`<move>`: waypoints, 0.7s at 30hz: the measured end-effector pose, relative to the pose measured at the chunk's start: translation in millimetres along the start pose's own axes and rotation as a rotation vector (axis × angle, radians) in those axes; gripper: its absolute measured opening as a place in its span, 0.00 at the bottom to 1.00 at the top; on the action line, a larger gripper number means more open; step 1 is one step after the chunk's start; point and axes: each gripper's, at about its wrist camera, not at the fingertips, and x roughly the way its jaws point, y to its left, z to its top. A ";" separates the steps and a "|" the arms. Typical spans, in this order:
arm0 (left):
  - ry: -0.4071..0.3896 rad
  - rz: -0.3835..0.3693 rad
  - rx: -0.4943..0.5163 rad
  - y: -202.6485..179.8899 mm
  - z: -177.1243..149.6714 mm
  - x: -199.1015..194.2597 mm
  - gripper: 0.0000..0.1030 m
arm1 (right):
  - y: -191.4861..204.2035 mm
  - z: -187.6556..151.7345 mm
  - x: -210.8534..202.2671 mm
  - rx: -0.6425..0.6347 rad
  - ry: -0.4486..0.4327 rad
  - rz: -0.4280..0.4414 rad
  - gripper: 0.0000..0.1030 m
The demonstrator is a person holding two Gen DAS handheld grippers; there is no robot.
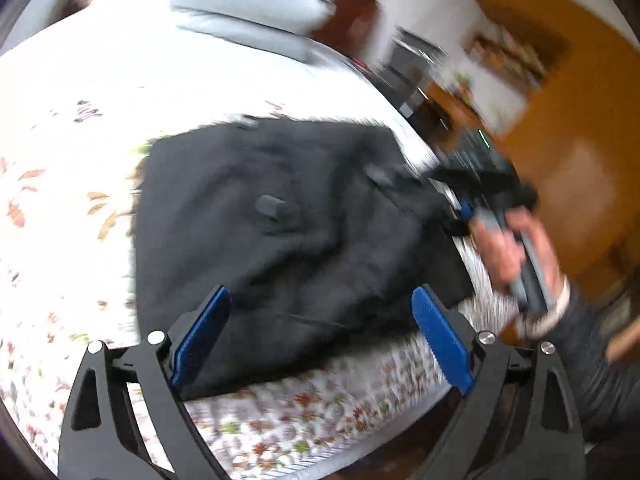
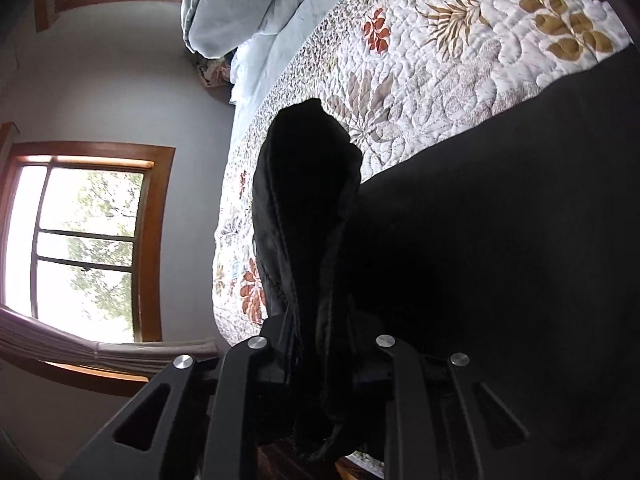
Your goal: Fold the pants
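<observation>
Black pants (image 1: pixel 280 224) lie spread on a floral quilt (image 1: pixel 68 184) near the bed's edge. My left gripper (image 1: pixel 320 304) is open, its blue pads either side of the pants' near edge, holding nothing. My right gripper (image 1: pixel 464 208) shows at the pants' right end in the left wrist view, held by a hand (image 1: pixel 508 248). In the right wrist view the right gripper (image 2: pixel 320 320) is shut on a bunched fold of the pants (image 2: pixel 308 208), which stands up between its jaws; the rest of the pants (image 2: pixel 500 240) stretches off to the right.
Pale blue pillows and bedding (image 1: pixel 248 0) lie at the head of the bed. The quilt's edge (image 1: pixel 304 420) drops off just below the pants. An orange wall (image 1: pixel 568 112) and dark furniture (image 1: pixel 420 76) stand beyond the bed. Windows (image 2: pixel 84 240) are on the grey wall.
</observation>
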 end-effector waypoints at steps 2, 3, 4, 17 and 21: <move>-0.033 0.081 -0.076 26.4 6.0 -8.8 0.89 | -1.9 -1.1 -2.0 0.018 -0.001 0.020 0.18; -0.038 0.106 -0.100 35.5 8.3 -10.8 0.89 | -0.3 -2.6 -0.9 0.027 -0.002 0.031 0.18; -0.038 0.131 -0.132 45.8 10.4 -11.8 0.89 | -0.4 -2.8 -1.5 0.035 -0.002 0.045 0.18; -0.026 0.174 -0.176 62.8 13.9 -1.2 0.89 | 31.5 -10.5 -37.6 -0.026 -0.034 0.071 0.18; -0.016 0.171 -0.133 51.0 18.1 7.2 0.89 | 35.1 -11.7 -57.3 -0.043 -0.055 0.055 0.18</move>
